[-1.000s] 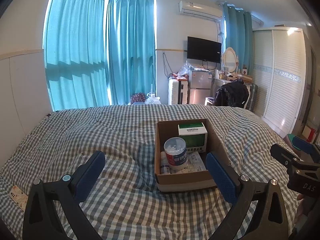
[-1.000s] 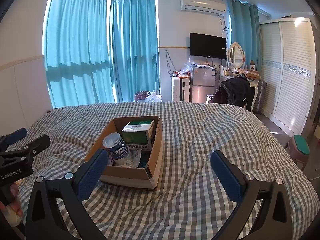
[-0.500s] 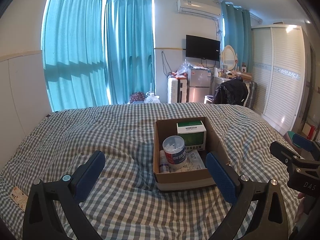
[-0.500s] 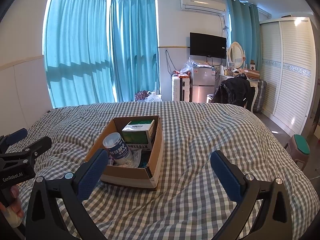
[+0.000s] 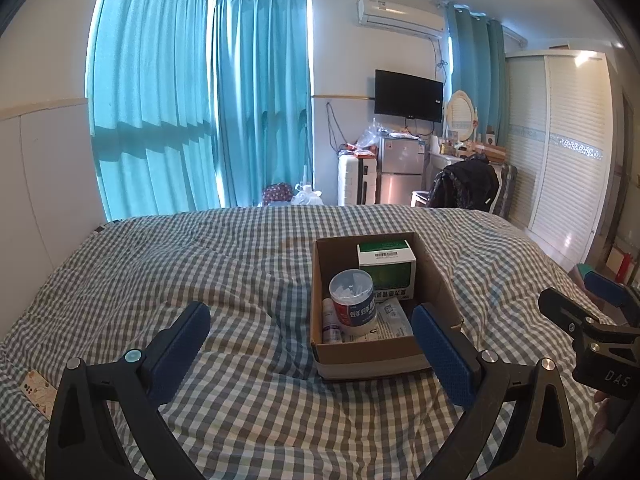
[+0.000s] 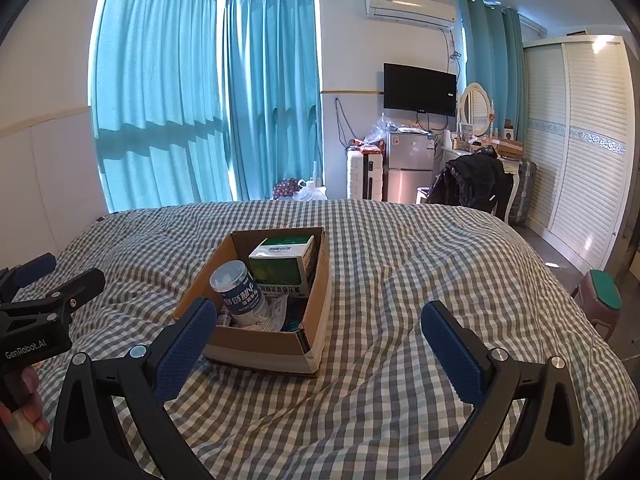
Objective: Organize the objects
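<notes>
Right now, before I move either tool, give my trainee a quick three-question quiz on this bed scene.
1. True or false: the left tool is open and holds nothing.
2. What leans inside the cardboard box nearest the camera: A) round canister, B) green carton, C) mug?
3. What does the box rest on?

Key: 1 true; 2 A; 3 the checked bedcover. The right tool is open too.

Matt cardboard box [image 5: 372, 356] on soft checked cloth bedcover [image 5: 200, 280].
</notes>
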Available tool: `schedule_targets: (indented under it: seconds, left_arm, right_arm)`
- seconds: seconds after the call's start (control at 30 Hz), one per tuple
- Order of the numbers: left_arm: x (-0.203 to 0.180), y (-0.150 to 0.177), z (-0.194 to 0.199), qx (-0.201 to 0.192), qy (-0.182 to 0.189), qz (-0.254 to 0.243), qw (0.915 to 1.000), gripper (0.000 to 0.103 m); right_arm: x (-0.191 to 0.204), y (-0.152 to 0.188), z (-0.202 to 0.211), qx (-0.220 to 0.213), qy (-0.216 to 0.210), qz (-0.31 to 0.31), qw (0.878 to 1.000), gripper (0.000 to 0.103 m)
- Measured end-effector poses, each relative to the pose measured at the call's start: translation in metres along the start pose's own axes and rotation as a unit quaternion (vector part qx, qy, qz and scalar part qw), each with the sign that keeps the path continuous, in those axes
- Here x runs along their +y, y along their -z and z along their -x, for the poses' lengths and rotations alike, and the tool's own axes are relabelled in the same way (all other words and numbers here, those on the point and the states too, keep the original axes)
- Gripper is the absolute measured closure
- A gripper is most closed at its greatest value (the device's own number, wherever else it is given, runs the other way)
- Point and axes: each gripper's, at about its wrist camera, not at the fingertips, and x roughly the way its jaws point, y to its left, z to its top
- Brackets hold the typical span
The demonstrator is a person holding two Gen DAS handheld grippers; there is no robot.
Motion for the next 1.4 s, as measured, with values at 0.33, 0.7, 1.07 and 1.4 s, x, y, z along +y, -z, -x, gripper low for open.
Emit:
schedule_targets:
  seconds: [0.33,0.7,1.07,1.4]
  left_arm:
    - [-0.0037,0.0031,-0.0012,0.001,-0.002,-0.003,1.0,0.0]
    - [-0.0048,0.0035,-0.0009,-0.001,-0.003,-0.008,1.0,0.0]
    - [-0.0044,0.0043,-0.0021,0.002,-0.008,-0.007,0.9999,0.0]
    - [-0.0069,0.0045,-0.0017,0.004,-0.008,-0.013,0.9999,0.0]
  right_arm:
    - [-0.0013,0.0013,-0.0017,0.001,0.004,0.001,1.0,0.0]
    - [-0.0025,0.0014,-0.0013,0.002,0.002,0.001,1.0,0.0]
    - [-0.0029,0.0022,-0.0019,0.004,0.005,0.002,1.0,0.0]
    - [-0.004,0.0028,-0.0026,0.006,0.006,-0.001,1.0,0.0]
